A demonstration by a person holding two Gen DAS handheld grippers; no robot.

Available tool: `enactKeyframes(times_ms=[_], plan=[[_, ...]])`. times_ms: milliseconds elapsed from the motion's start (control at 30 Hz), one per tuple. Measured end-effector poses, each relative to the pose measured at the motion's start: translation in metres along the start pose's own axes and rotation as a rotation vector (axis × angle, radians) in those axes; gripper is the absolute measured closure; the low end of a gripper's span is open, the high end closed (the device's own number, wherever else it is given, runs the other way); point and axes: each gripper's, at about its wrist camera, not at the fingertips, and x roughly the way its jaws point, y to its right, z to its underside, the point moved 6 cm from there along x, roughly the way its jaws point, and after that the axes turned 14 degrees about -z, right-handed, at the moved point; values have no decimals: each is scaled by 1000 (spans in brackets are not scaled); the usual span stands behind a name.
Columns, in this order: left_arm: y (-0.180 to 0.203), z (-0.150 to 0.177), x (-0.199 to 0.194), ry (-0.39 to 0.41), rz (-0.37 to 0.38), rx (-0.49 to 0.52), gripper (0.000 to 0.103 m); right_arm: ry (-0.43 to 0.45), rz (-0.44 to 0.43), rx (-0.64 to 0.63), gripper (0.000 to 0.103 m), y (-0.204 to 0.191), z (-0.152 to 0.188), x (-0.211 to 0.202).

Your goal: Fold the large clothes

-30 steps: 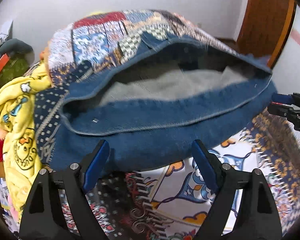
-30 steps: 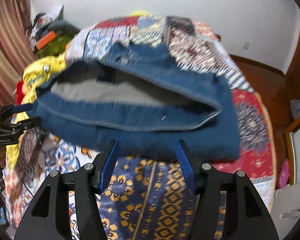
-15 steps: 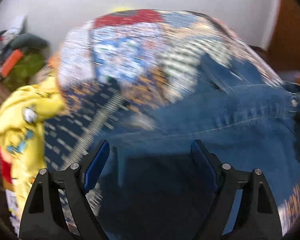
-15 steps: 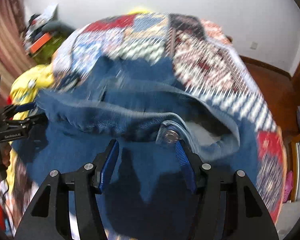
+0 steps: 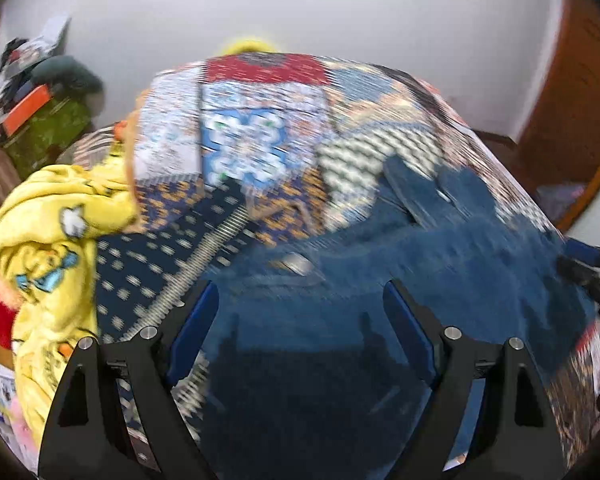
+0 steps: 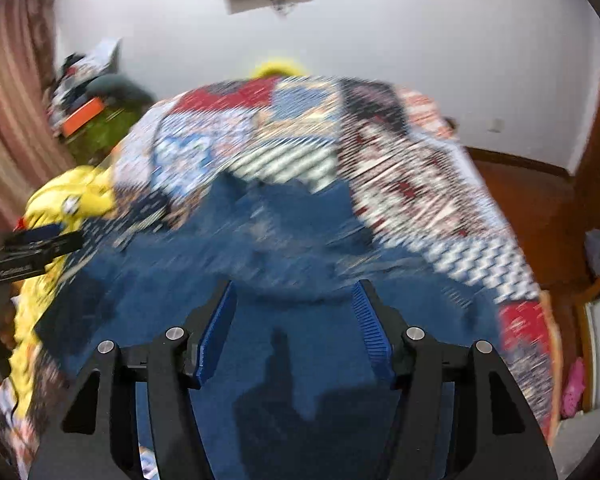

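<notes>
A large blue denim garment (image 5: 420,272) lies spread on the patchwork bedspread (image 5: 260,128); it also fills the right wrist view (image 6: 284,248). My left gripper (image 5: 300,320) is open just above the denim, with nothing between its blue pads. My right gripper (image 6: 294,322) is open above the denim too, also empty. The right gripper's tip shows at the right edge of the left wrist view (image 5: 596,276), and the left gripper's tip at the left edge of the right wrist view (image 6: 32,248). Both views are motion-blurred.
A yellow cartoon-print blanket (image 5: 48,232) is heaped at the bed's left side, also in the right wrist view (image 6: 72,196). Cluttered green furniture (image 5: 48,128) stands at the back left. A wooden door (image 5: 580,92) is at the right, with wooden floor (image 6: 540,200) beside the bed.
A second ago the denim hung open, its grey lining showing above the bed. It now lies flat on the bedspread, and both open grippers have moved forward over it.
</notes>
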Motion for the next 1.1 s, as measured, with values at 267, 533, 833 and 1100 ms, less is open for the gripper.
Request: enactKeyframes(times_ms=[267,533,833,1100], plan=[[53,48,-2,-26,15,111,19,-164,20,-53,45,-21,50,38],[35,72,7,-40,-68,119,12,-172,169,-58,18,14,64,8],[-39,110,4,-111,29,-109,7,-117,223,81,18,72,84,-49],[-107,149,5,-184,-117,-296,6,-100,295,261,18,120,119,-94]])
